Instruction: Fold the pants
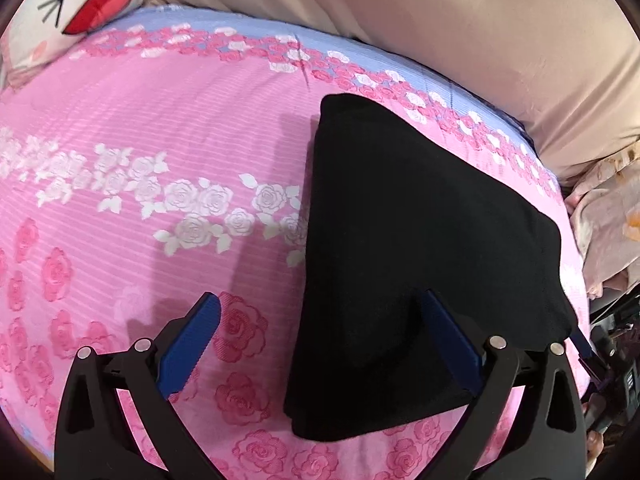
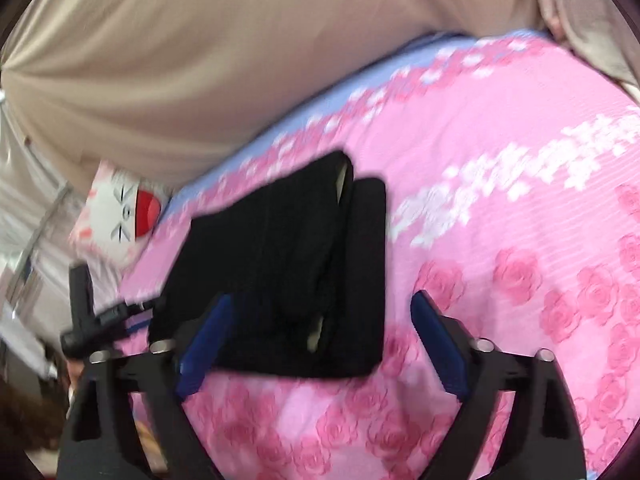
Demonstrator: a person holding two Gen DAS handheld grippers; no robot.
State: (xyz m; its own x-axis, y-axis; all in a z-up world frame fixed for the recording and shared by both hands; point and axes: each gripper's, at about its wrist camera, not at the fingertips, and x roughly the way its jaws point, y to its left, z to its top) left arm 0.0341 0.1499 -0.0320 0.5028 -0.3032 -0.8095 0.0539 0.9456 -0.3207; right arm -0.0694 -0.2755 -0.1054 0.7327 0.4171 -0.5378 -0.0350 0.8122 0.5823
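The black pants (image 1: 420, 220) lie folded into a thick stack on the pink rose-print bedsheet (image 1: 140, 128), near its right edge. My left gripper (image 1: 320, 304) hovers open over the stack's near left corner. Its right finger rests above the black cloth and its left finger above the sheet, and neither pad presses on anything. In the blurred right wrist view the same pants (image 2: 288, 260) show stacked layers with a pale label edge. My right gripper (image 2: 322, 300) stands wide open around the stack's near end, with the cloth between its fingers but not gripped.
A white cartoon-face pillow (image 1: 80, 4) (image 2: 124, 216) lies at the far corner of the bed. Beige fabric (image 1: 440, 20) (image 2: 200, 60) rises behind the bed. Peach-patterned cloth (image 1: 608, 220) hangs past the right edge. Dark gear (image 2: 80, 312) sits beyond the bed's left side.
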